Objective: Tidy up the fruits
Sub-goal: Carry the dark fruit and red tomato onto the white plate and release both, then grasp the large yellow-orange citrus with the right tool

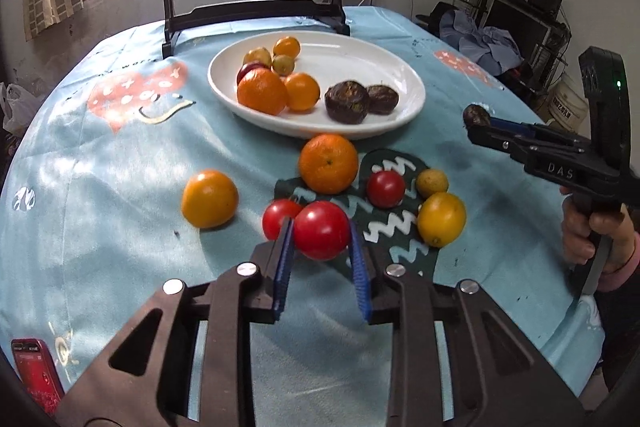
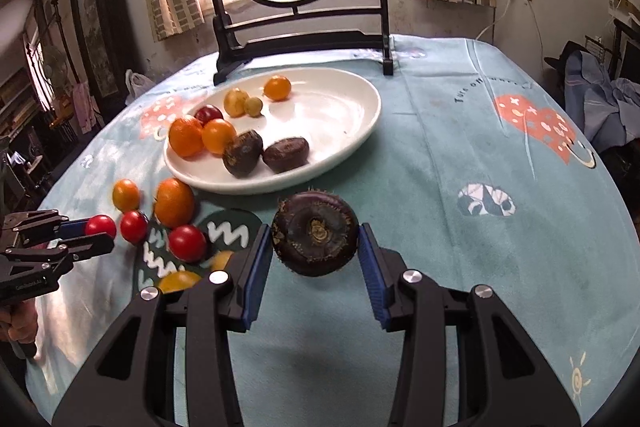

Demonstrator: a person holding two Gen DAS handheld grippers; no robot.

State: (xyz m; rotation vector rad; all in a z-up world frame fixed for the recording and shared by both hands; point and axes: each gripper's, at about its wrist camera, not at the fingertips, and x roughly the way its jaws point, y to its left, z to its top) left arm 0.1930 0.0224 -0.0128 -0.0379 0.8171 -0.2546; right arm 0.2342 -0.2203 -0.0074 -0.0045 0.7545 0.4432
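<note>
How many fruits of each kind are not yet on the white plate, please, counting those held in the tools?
Round red tomatoes: 3
Round orange-to-yellow citrus fruits: 4
Dark brown water chestnut: 1
Total: 8

Glossy white plate (image 1: pixel 400 75) on matt, soft-looking cloth tablecloth (image 1: pixel 120 167).

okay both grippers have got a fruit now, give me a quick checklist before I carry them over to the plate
1. Left gripper holds the red tomato between both pads: ok.
2. Right gripper holds the dark water chestnut between both pads: ok.
3. Chestnut lifted off the cloth: cannot tell for sure, though it looks raised.
4. White plate has bare room on its right half: ok.
5. Path to the plate for the left gripper: not ok, a large orange sits right in front of the rim.
6. The two grippers stand apart: ok.
</note>
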